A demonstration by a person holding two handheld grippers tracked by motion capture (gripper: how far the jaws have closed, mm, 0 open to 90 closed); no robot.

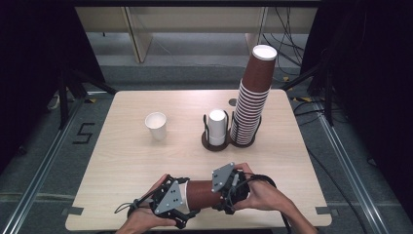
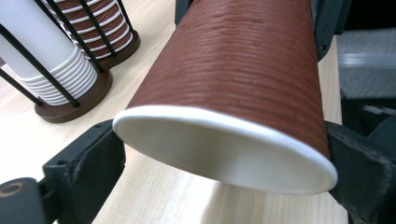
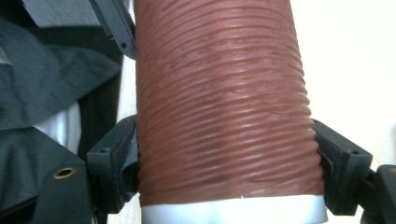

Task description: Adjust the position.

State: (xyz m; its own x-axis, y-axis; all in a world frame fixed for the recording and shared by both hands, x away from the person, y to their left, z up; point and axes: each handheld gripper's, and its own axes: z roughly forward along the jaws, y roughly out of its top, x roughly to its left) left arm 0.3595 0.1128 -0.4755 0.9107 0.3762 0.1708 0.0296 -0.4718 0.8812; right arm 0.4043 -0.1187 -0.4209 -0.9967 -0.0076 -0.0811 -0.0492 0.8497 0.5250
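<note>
Overhead, the room is dark at both sides, with grey floor, taped marks and cables trailing off behind the far edge; a pale wooden worktop sits in the middle of it. Largest thing on it is the tall stack of brown ribbed cups at the far right, leaning a little and rising from a round wire holder. Just beside it a second holder keeps a short pile of white cups, upside down, so each sort has its own rack. A single white cup stands upright on its own, well to the left of the racks.

Down at the near edge a person holds one brown cup lying sideways in the air between both tools. I'd guess it is held at both ends like this to pull apart nested cups or to pass it from one hand to the other. The left gripper has its jaws clamped on the cup just behind the white rim, squeezing the mouth into an oval. The right gripper has its jaws pressed against the ribbed wall near the base, one on each side. Both hands sit low, close to the person
</note>
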